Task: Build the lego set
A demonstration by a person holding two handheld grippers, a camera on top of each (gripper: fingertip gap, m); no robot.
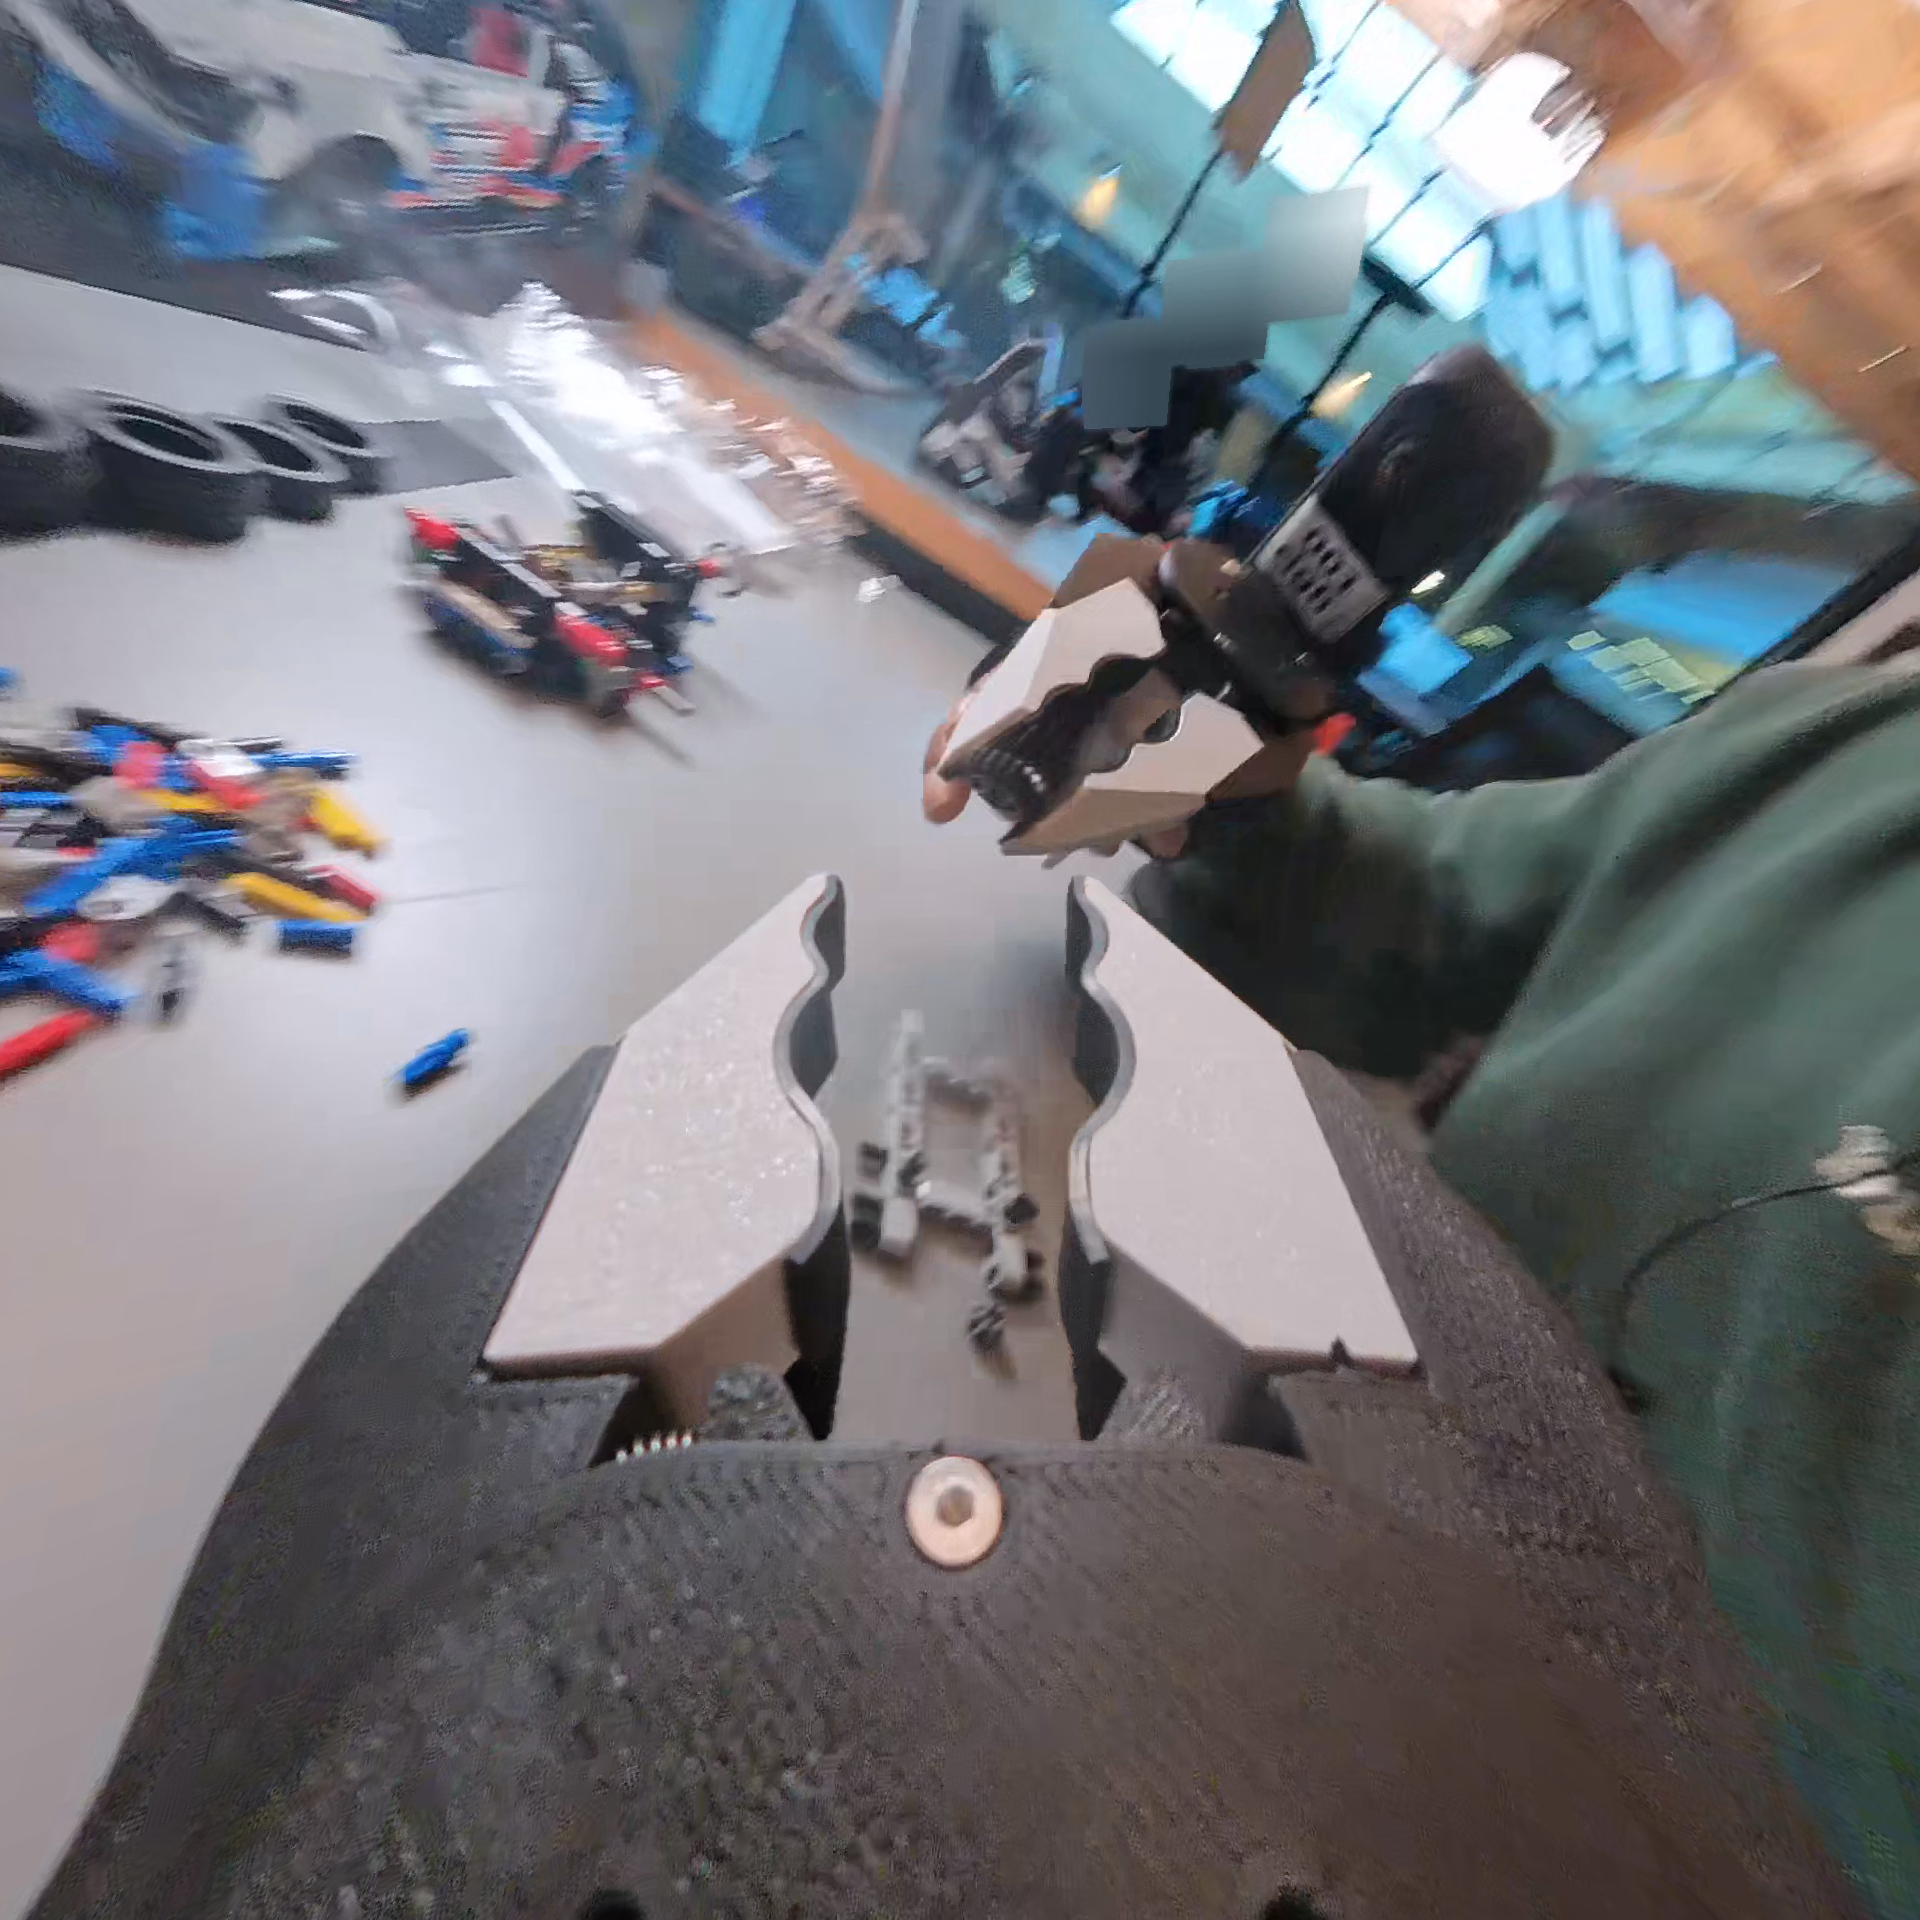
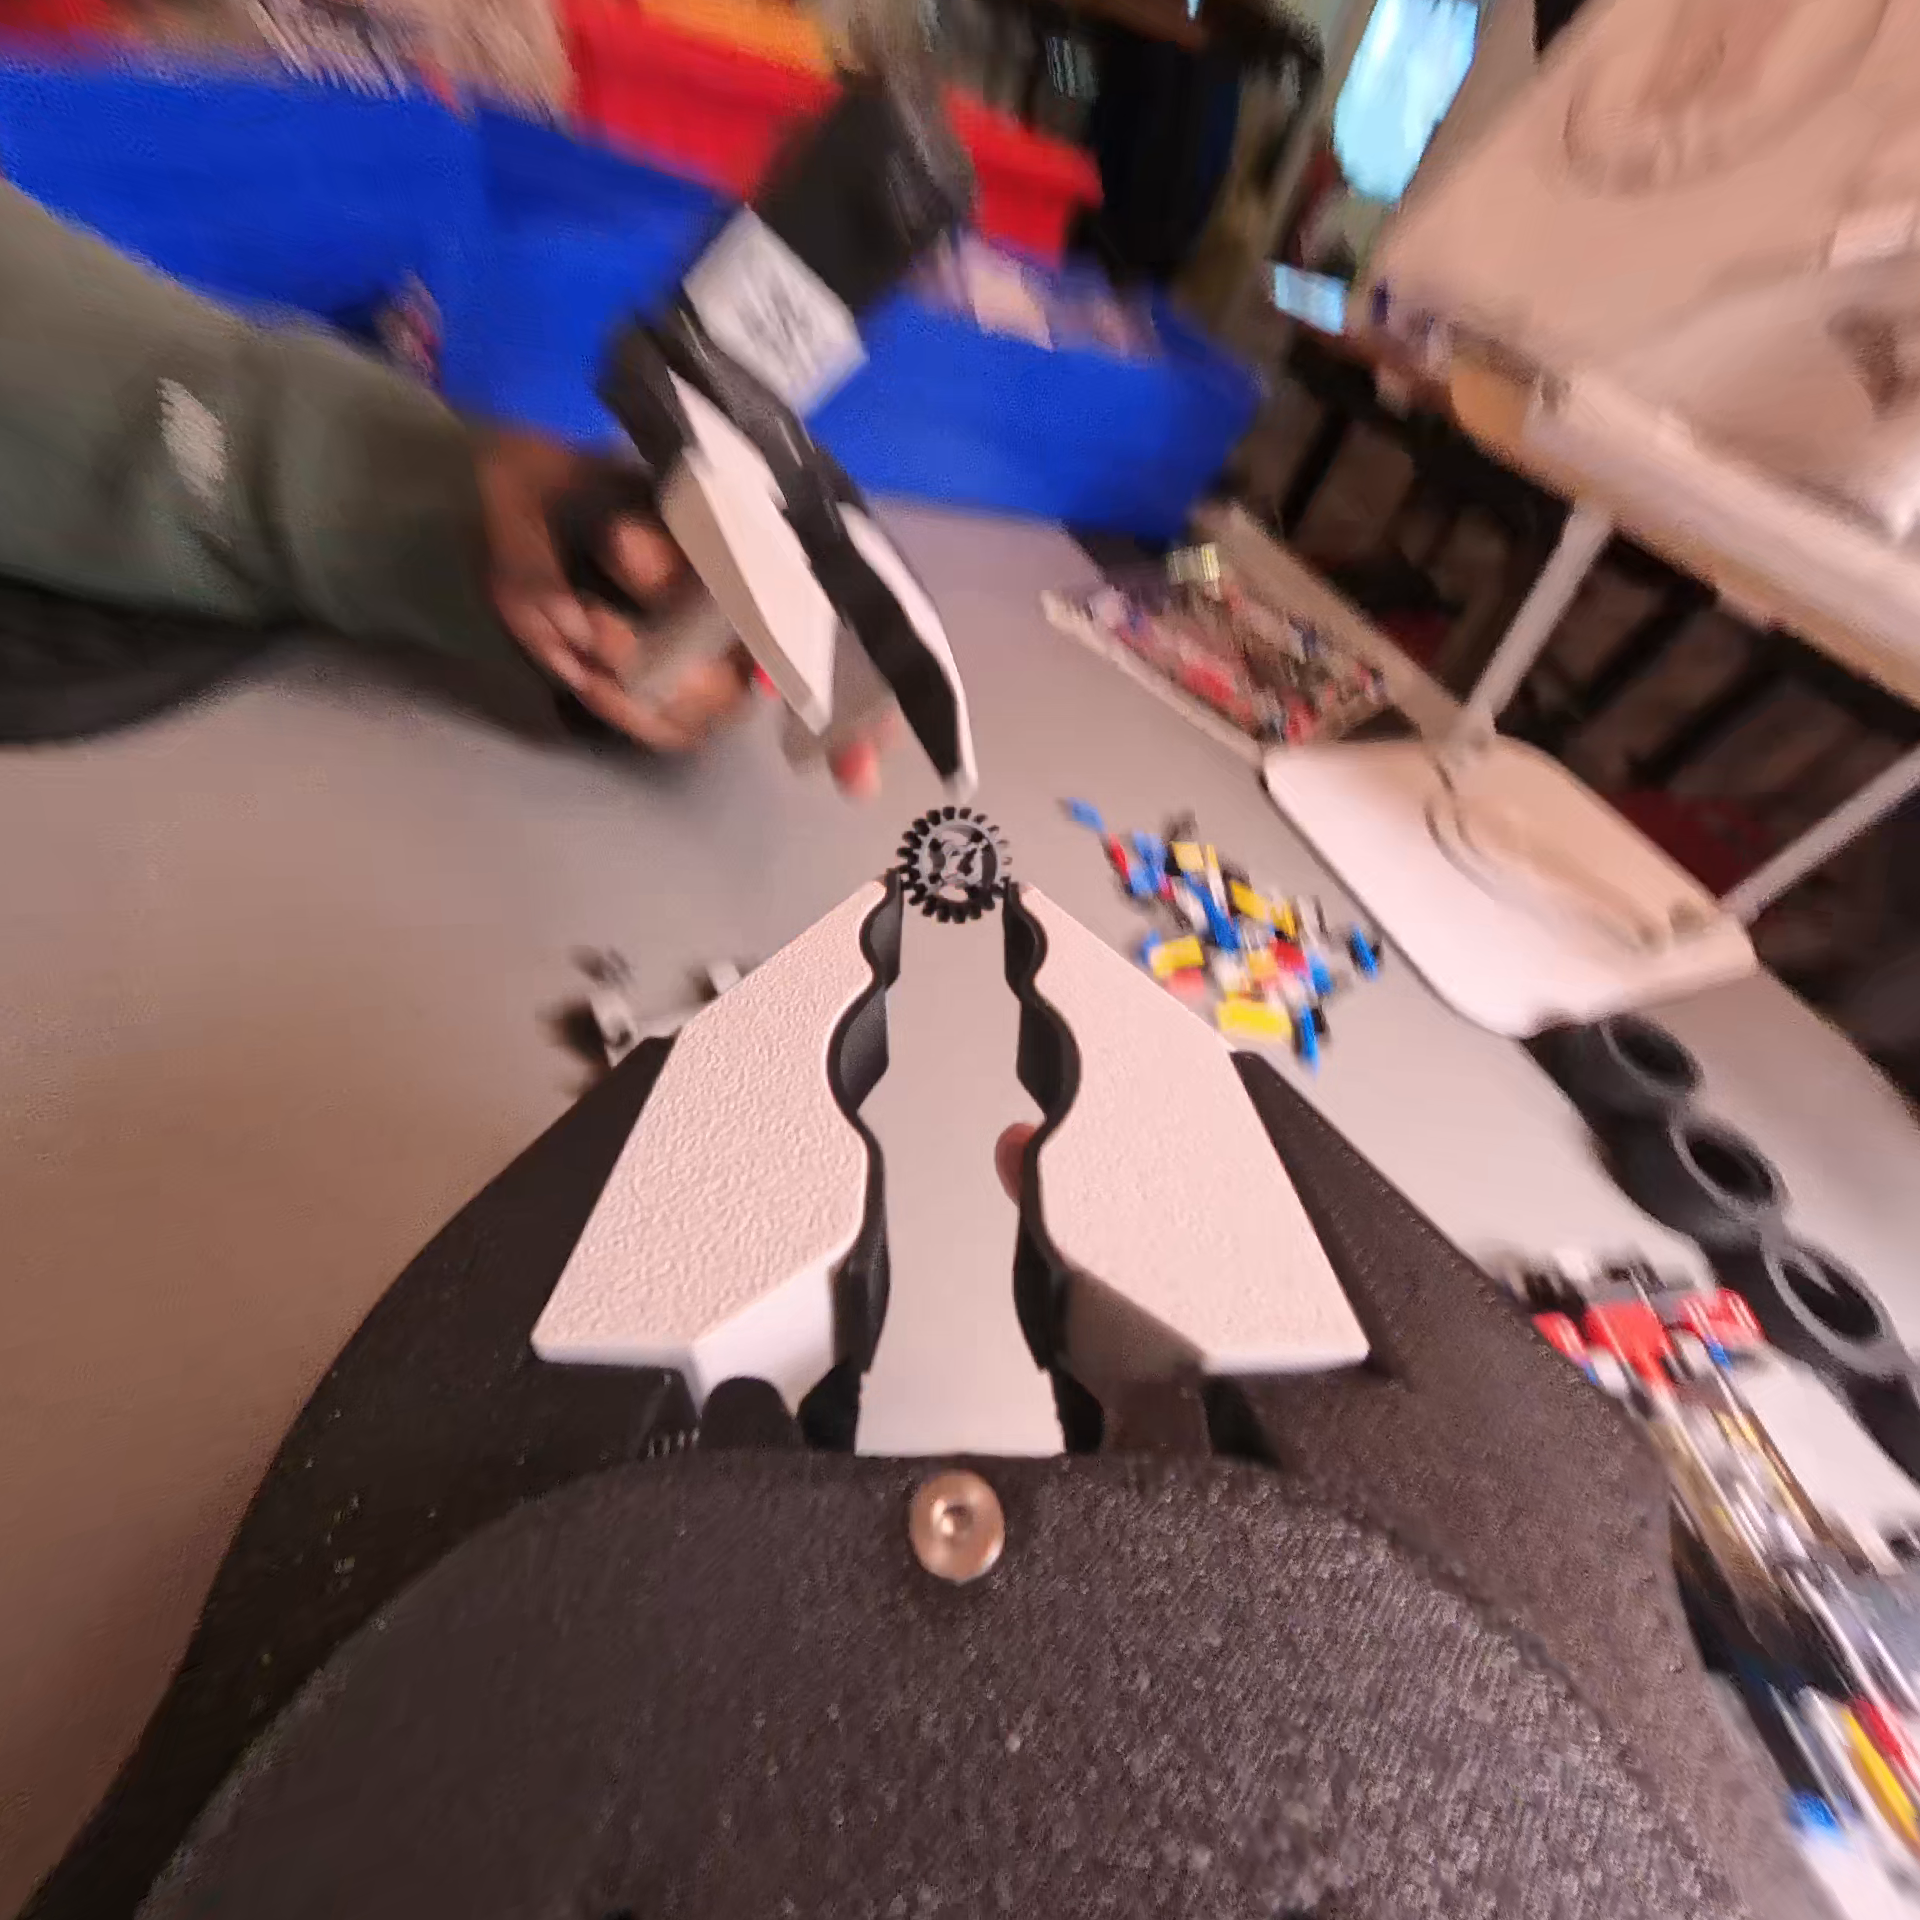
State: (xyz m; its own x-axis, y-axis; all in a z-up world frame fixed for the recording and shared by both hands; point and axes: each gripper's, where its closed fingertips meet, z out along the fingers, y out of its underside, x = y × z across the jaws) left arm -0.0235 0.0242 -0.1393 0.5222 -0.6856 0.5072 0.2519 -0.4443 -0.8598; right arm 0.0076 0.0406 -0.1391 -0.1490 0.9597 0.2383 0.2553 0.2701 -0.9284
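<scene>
My left gripper [image 1: 954, 904] is open and empty, held above a small grey Lego frame assembly [image 1: 940, 1164] that lies on the grey table between its fingers. My right gripper [image 2: 951, 899] is shut on a black gear [image 2: 951, 864], pinched at its fingertips and held above the table. In the left wrist view the right gripper [image 1: 1013, 805] shows ahead at upper right with the black gear [image 1: 1003, 787] in its tips. In the right wrist view the left gripper [image 2: 894, 727] hangs just beyond the gear, tips pointing down.
A pile of loose blue, yellow and red pieces [image 1: 156, 862] lies left; it also shows in the right wrist view [image 2: 1242, 961]. A partly built black and red chassis [image 1: 561, 603], black tyres [image 1: 187, 457], a lone blue pin [image 1: 434, 1058] and a white sheet [image 2: 1496, 883] lie on the table. The grippers' ends are close to 5 cm from one another.
</scene>
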